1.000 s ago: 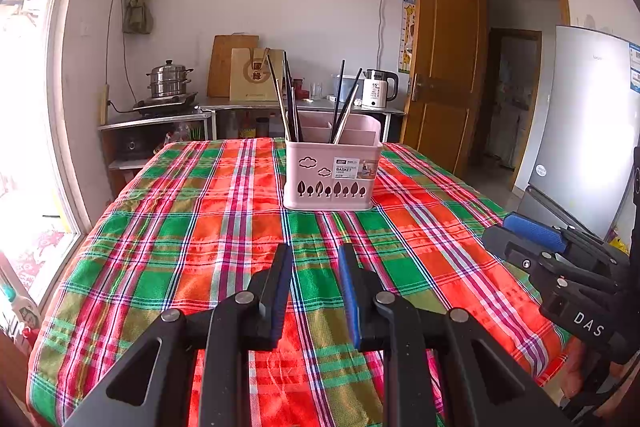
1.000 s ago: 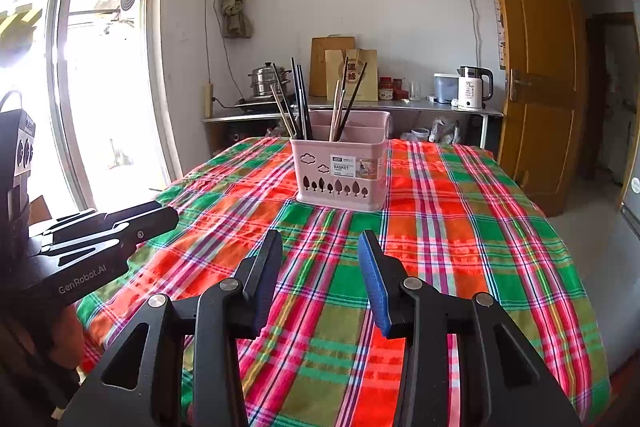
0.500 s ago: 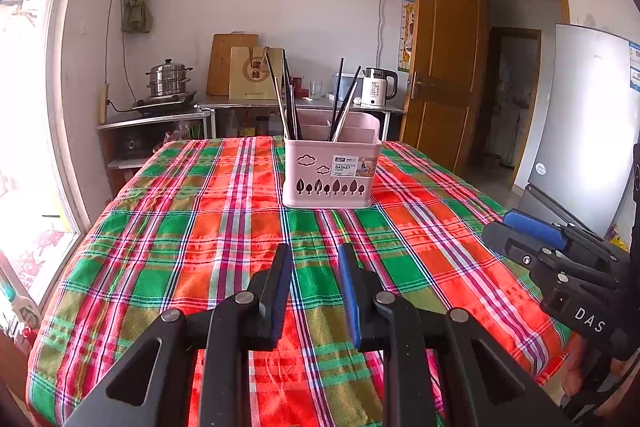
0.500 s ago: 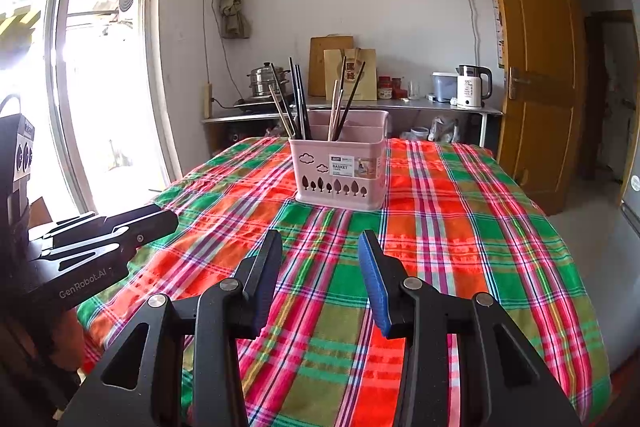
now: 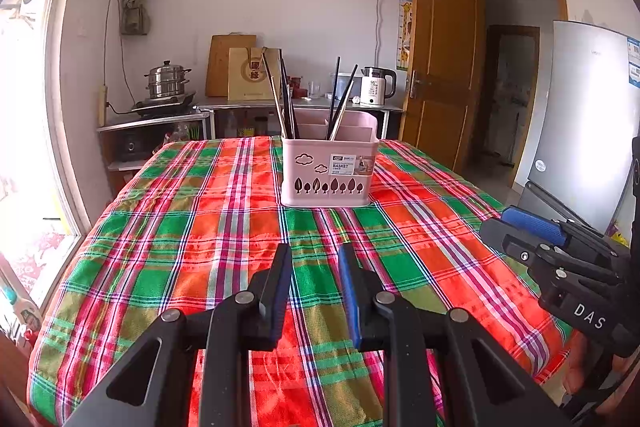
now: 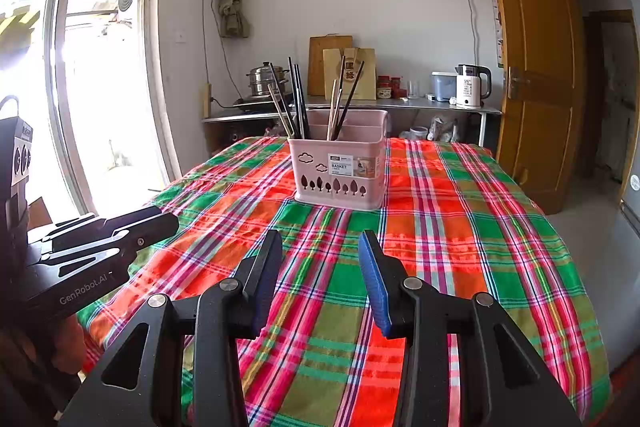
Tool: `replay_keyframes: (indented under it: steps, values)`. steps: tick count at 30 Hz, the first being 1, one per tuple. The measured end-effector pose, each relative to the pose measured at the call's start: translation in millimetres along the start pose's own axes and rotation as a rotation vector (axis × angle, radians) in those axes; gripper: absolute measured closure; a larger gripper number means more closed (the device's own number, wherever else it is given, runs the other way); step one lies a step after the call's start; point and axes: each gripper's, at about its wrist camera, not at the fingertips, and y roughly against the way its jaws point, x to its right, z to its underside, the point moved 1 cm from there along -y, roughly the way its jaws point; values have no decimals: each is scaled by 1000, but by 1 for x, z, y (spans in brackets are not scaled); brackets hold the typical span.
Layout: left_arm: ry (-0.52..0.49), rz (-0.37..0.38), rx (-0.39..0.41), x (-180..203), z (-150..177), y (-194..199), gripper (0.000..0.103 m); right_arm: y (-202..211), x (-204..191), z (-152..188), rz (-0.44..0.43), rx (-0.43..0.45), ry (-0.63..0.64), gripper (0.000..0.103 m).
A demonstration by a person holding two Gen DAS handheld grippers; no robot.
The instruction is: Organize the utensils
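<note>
A pink utensil basket (image 5: 330,171) stands upright on the plaid tablecloth (image 5: 208,227), far middle of the table; it also shows in the right wrist view (image 6: 340,173). Several chopsticks (image 5: 282,99) lean in its left compartment and more chopsticks (image 5: 340,103) in the middle one. My left gripper (image 5: 314,259) is open and empty, well short of the basket above the near cloth. My right gripper (image 6: 320,247) is open and empty, also short of the basket. Each gripper shows in the other's view: the right gripper (image 5: 532,227), the left gripper (image 6: 152,223).
A counter behind the table holds a steamer pot (image 5: 166,81), cutting board (image 5: 228,63), paper bag (image 5: 250,75) and kettle (image 5: 376,87). A window (image 6: 100,67) is left, a wooden door (image 5: 440,67) and fridge (image 5: 588,123) right.
Both grippers stay open and almost still. The view has shifted only slightly.
</note>
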Motion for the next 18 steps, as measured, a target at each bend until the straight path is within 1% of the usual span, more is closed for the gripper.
replay_keyframes:
  steps: [18]
  values:
    - [7,4,-2,-1,1,1,80,1,0,-1,2,1,-1,62]
